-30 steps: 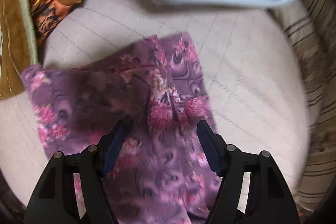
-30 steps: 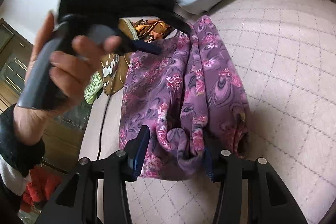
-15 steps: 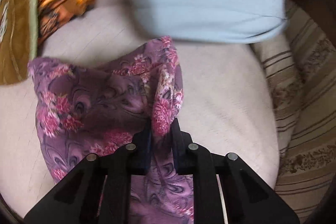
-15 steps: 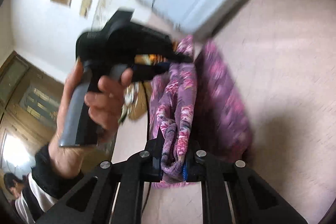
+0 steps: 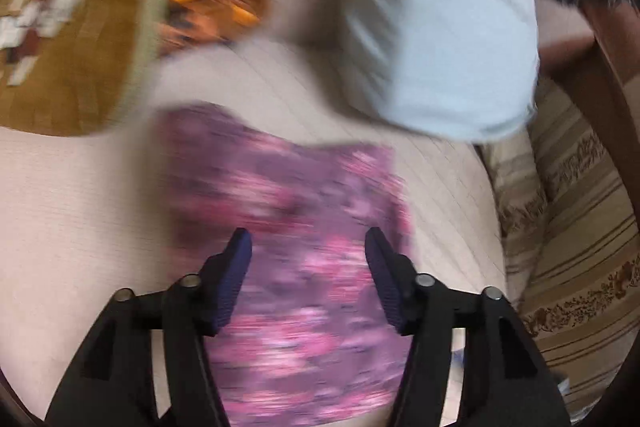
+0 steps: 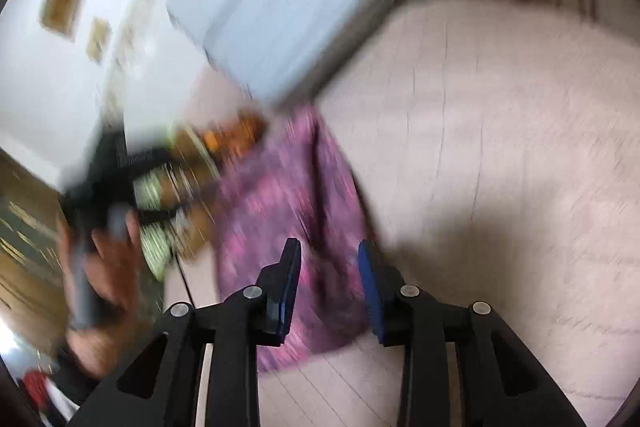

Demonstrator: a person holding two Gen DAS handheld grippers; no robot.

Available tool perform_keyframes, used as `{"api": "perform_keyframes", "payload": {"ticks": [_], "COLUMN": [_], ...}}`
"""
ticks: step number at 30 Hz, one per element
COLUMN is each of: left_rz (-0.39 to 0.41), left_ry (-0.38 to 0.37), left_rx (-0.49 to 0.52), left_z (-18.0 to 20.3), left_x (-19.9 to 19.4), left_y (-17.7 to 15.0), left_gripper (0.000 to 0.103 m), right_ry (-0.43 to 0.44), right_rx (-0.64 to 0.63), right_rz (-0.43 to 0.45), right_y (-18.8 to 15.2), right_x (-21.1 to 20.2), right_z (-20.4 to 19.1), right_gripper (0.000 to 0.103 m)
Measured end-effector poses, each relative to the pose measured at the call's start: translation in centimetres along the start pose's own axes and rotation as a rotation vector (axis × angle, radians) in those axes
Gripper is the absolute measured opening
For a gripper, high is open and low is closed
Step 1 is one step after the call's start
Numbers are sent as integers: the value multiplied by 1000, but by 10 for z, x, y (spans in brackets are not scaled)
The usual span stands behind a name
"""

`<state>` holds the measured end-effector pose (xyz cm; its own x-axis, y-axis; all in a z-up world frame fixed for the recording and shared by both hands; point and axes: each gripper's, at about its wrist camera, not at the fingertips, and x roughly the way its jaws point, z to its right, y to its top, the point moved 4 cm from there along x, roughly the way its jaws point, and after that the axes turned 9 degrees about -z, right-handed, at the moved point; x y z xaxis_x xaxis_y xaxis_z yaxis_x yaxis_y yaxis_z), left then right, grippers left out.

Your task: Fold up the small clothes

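A purple floral garment [image 5: 296, 227] lies folded on the pale quilted bed [image 5: 68, 211]. It also shows in the right wrist view [image 6: 296, 203], blurred by motion. My left gripper [image 5: 308, 247] is open and empty just above the garment's near part. My right gripper [image 6: 330, 255] is open and empty over the garment's near end. The left gripper and the hand holding it [image 6: 104, 211] show at the left of the right wrist view.
A light blue pillow [image 5: 436, 27] lies beyond the garment. An orange patterned cloth [image 5: 208, 3] and a brown mat [image 5: 68, 27] lie at the far left. A striped cushion [image 5: 580, 227] borders the bed on the right.
Both grippers were shut on the garment half a second ago and lifting it. Now both have opened and let go, and the garment lies flat on the bed.
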<state>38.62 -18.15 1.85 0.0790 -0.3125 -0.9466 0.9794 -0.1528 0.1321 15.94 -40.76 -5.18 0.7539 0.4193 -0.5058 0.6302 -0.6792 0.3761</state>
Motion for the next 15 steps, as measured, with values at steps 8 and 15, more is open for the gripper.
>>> {"api": "perform_keyframes", "payload": {"ticks": [8, 15], "left_rz": [-91, -46], "left_ry": [-121, -5], "left_rx": [-116, -20], "left_z": [-61, -51], "left_x": [32, 57], "left_y": [-5, 5], "left_gripper": [59, 53], "right_ry": [-88, -83], "right_rx": [-129, -264], "right_rz": [-256, -307], "right_y": [80, 92], "right_x": [131, 181], "right_z": [-21, -51], "right_gripper": [55, 8]}}
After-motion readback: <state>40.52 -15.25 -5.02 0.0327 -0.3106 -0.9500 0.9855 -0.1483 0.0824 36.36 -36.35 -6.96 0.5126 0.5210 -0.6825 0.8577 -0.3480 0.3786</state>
